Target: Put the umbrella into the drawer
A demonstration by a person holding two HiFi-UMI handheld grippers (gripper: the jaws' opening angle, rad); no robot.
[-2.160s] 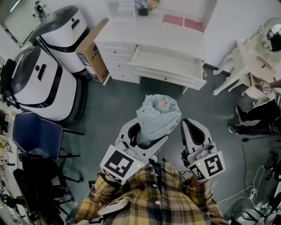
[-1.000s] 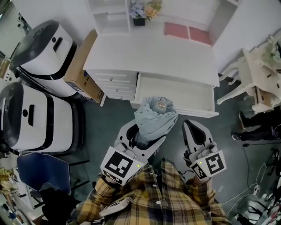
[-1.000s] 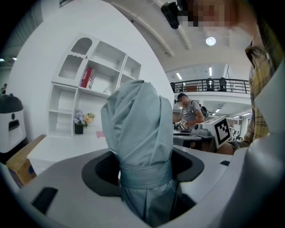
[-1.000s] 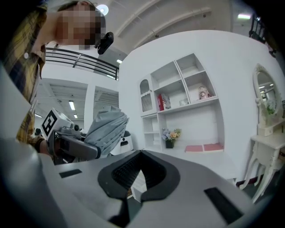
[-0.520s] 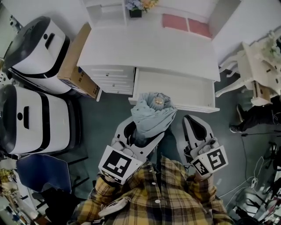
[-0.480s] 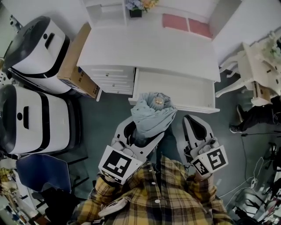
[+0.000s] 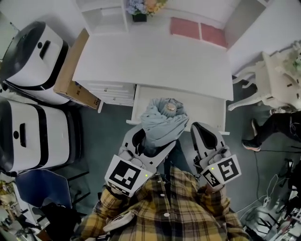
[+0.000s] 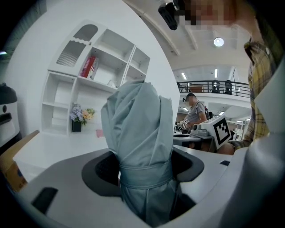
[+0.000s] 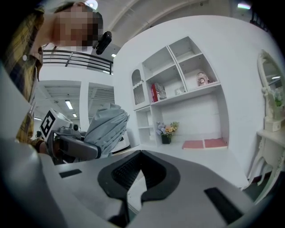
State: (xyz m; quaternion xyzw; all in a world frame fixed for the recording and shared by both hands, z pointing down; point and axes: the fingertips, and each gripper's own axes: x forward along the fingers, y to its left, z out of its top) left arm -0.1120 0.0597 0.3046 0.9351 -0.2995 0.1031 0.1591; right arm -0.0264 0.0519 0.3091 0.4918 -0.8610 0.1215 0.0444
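The umbrella [image 7: 162,123] is a folded pale blue-grey bundle with a strap round it. My left gripper [image 7: 151,143] is shut on its lower part, and it stands upright between the jaws in the left gripper view [image 8: 138,133]. Its top hangs over the front of the open white drawer [image 7: 203,106], which is pulled out from under the white desk [image 7: 155,61]. To the right, my right gripper [image 7: 205,137] is shut with nothing in it, just short of the drawer's front edge. The right gripper view shows the umbrella [image 9: 104,127] at left.
Two large white machines [image 7: 30,52] [image 7: 28,132] and a cardboard box [image 7: 70,70] stand left of the desk. A flower pot [image 7: 137,8] and pink pads [image 7: 197,29] sit at the desk's back. A white chair [image 7: 270,77] and a person's legs [image 7: 273,129] are at right.
The person has stepped toward the desk. The drawer has come closer, and the umbrella's top now hangs over the drawer's front. Both grippers keep their hold and spacing.
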